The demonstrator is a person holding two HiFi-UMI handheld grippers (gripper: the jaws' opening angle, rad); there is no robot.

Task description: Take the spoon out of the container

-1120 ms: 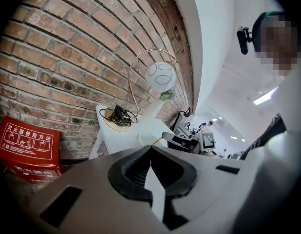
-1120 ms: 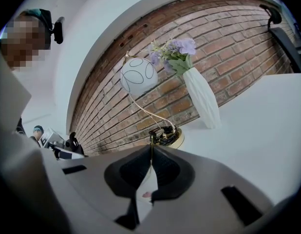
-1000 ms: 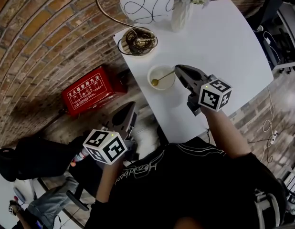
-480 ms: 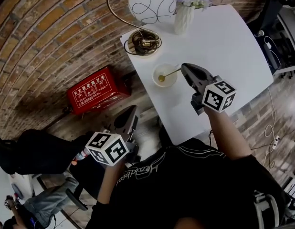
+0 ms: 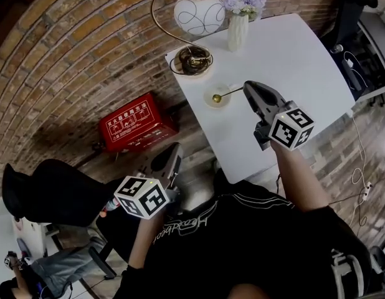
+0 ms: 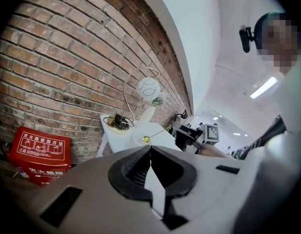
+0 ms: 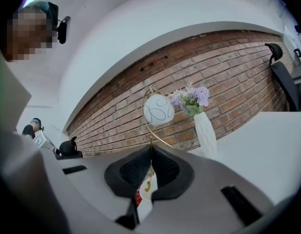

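A small white bowl (image 5: 208, 91) stands on the white table (image 5: 286, 55) near its left edge. A gold spoon (image 5: 216, 98) has its round head over the bowl's middle, and its thin handle slants up to my right gripper (image 5: 245, 86), which is shut on the handle's end. In the right gripper view the handle (image 7: 150, 165) runs between the closed pads down to the spoon head (image 7: 146, 185) above the bowl (image 7: 151, 195). My left gripper (image 5: 175, 147) hangs off the table at the lower left, shut and empty; its view shows the bowl (image 6: 139, 140) and spoon (image 6: 146, 139) far ahead.
A gold-ring lamp (image 5: 194, 60) with a white globe (image 5: 199, 14) stands behind the bowl, and a white vase of purple flowers (image 5: 237, 30) is beside it. A red box (image 5: 137, 126) lies on the floor by the brick wall. Office chairs stand at the right.
The spoon's head has shifted from the bowl's near-left side to its middle while my right gripper keeps the handle. The left gripper stays low off the table.
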